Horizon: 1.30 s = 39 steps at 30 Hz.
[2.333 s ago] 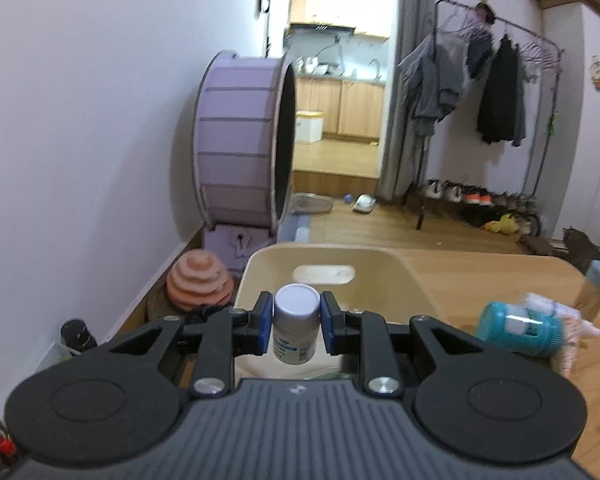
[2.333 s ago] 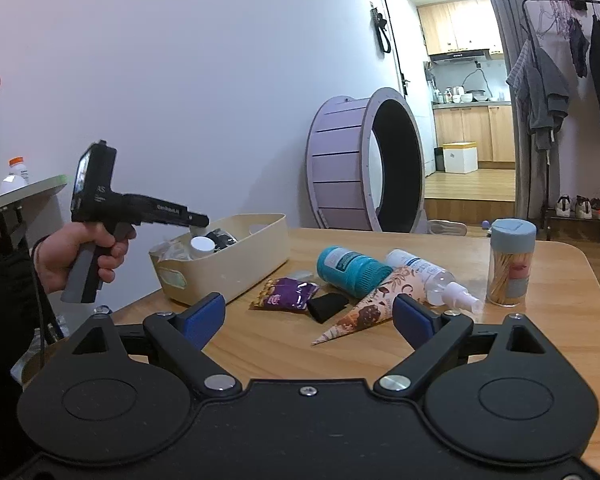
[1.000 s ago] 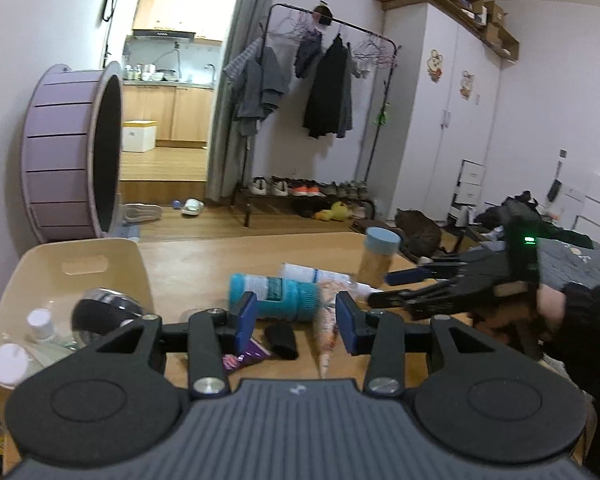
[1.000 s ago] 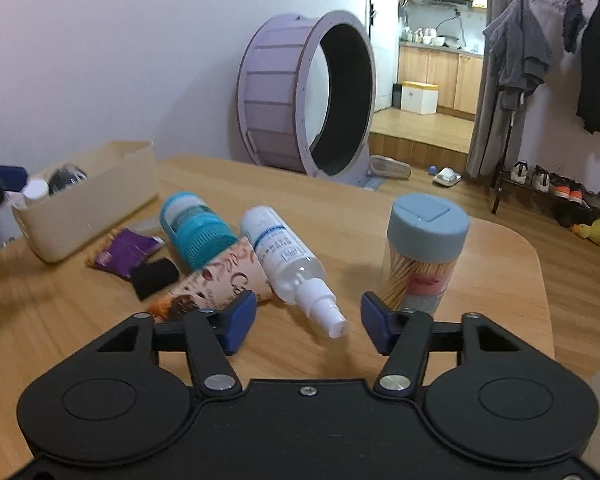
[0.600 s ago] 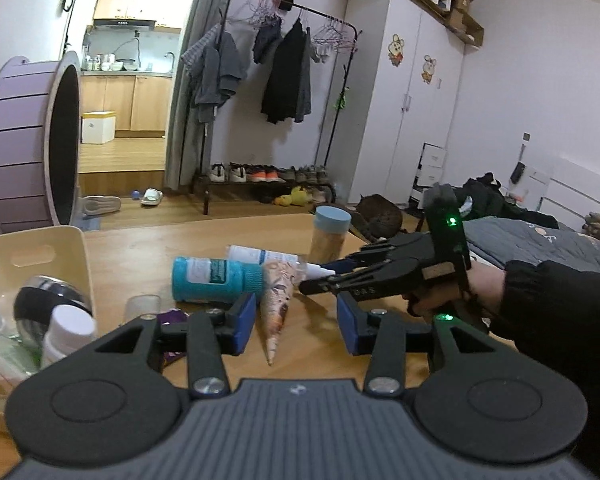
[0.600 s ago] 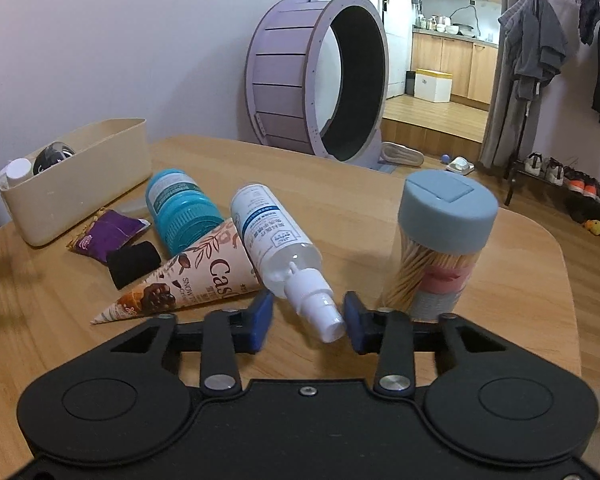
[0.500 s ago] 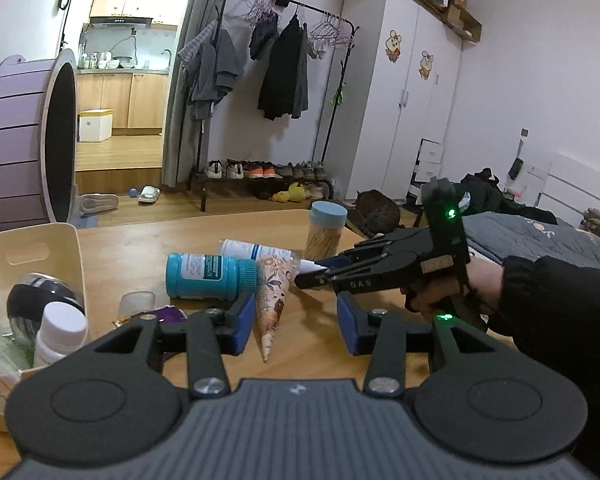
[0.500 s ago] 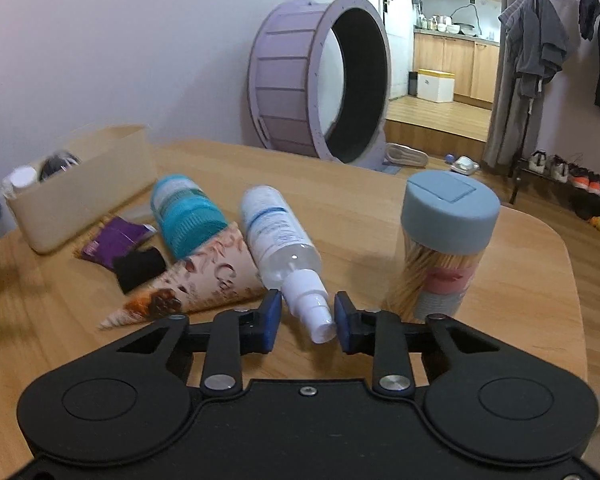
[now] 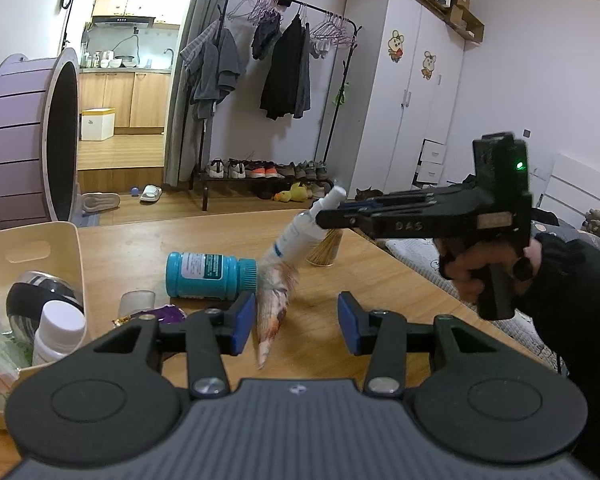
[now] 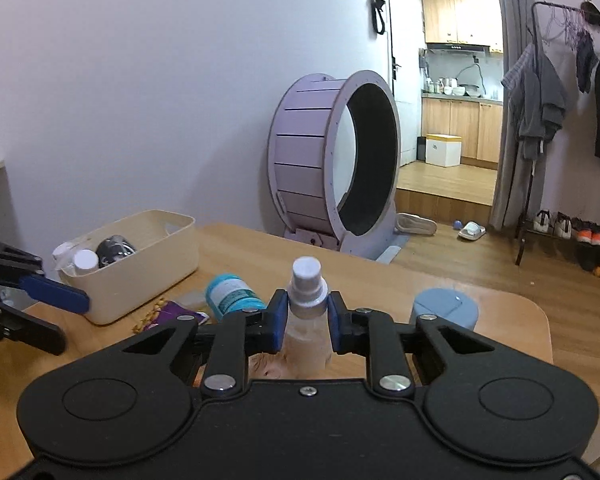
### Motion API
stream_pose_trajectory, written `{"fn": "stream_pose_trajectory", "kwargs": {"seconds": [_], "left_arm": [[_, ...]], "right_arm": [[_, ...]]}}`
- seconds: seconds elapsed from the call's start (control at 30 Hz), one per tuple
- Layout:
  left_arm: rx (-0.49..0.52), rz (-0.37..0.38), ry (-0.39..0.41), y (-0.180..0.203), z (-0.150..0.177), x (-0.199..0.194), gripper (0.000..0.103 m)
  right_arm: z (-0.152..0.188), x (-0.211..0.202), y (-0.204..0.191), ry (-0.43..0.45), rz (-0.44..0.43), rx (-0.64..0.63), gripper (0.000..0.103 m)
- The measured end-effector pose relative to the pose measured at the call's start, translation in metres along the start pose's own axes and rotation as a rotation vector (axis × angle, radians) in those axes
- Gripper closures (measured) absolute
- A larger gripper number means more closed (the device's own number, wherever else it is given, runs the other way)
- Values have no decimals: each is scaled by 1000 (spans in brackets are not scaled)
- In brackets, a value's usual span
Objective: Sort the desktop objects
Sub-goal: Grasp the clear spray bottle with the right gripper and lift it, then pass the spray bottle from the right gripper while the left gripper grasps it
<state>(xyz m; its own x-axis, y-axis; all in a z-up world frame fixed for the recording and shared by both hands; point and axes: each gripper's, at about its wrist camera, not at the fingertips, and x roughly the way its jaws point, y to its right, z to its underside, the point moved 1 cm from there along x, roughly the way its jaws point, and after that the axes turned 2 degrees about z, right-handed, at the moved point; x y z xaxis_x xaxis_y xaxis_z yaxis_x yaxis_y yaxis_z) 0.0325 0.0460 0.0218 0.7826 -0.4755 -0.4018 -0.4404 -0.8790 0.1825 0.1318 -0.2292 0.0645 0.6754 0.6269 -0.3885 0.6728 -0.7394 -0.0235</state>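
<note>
My right gripper [image 10: 308,322] is shut on the neck of a white spray bottle [image 10: 307,312], lifted off the wooden table [image 10: 380,276] with its nozzle up. The left wrist view shows the same spray bottle [image 9: 300,236] tilted in the air in the right gripper [image 9: 328,214]. My left gripper [image 9: 296,322] stands open and empty over the table, just above a patterned paper cone [image 9: 274,308]. A teal jar [image 9: 210,275] lies on its side beside the cone. The cream bin [image 9: 66,240] at left holds white bottles and a dark round object.
A toothpick jar with a blue lid [image 10: 446,308] stands at the table's right. A purple packet [image 10: 172,312] and a small clear cup [image 9: 137,302] lie near the bin. A large purple wheel [image 10: 332,160] stands on the floor beyond the table.
My right gripper closed on the spray bottle's neck and lifted it off the table, tipping it upright. My left gripper stayed open and drifted slightly right above the cone.
</note>
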Motion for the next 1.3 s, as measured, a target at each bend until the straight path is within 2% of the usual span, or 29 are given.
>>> {"fn": "stream_pose_trajectory", "kwargs": {"seconds": [0.3, 0.5, 0.57, 0.6, 0.67, 0.7, 0.73, 0.97, 1.1, 1.23, 1.3], "left_arm": [[-1, 0, -4, 0, -1, 0, 58], [1, 5, -5, 4, -2, 4, 58], [2, 7, -4, 6, -2, 5, 57], [3, 8, -3, 7, -2, 6, 53], [4, 10, -3, 9, -2, 7, 47], [4, 11, -2, 10, -2, 8, 46], [5, 12, -2, 11, -2, 8, 46], [13, 31, 24, 28, -5, 14, 45], [10, 35, 41, 37, -9, 22, 45], [31, 32, 55, 48, -13, 36, 45], [42, 31, 62, 53, -16, 42, 45]], "right_arm": [[0, -4, -5, -28, 6, 6, 82], [5, -24, -13, -33, 5, 4, 82], [10, -32, -18, -29, 6, 2, 81], [12, -35, -19, -28, 11, 0, 80], [16, -39, -20, -27, 23, -1, 67], [19, -42, -19, -22, 28, 2, 53], [21, -44, -19, -16, 34, 5, 46], [32, -77, -10, 31, 39, 38, 43], [44, -98, -6, 59, 41, 67, 38], [56, -120, 0, 101, 47, 122, 28], [62, -128, 2, 118, 49, 140, 28]]}}
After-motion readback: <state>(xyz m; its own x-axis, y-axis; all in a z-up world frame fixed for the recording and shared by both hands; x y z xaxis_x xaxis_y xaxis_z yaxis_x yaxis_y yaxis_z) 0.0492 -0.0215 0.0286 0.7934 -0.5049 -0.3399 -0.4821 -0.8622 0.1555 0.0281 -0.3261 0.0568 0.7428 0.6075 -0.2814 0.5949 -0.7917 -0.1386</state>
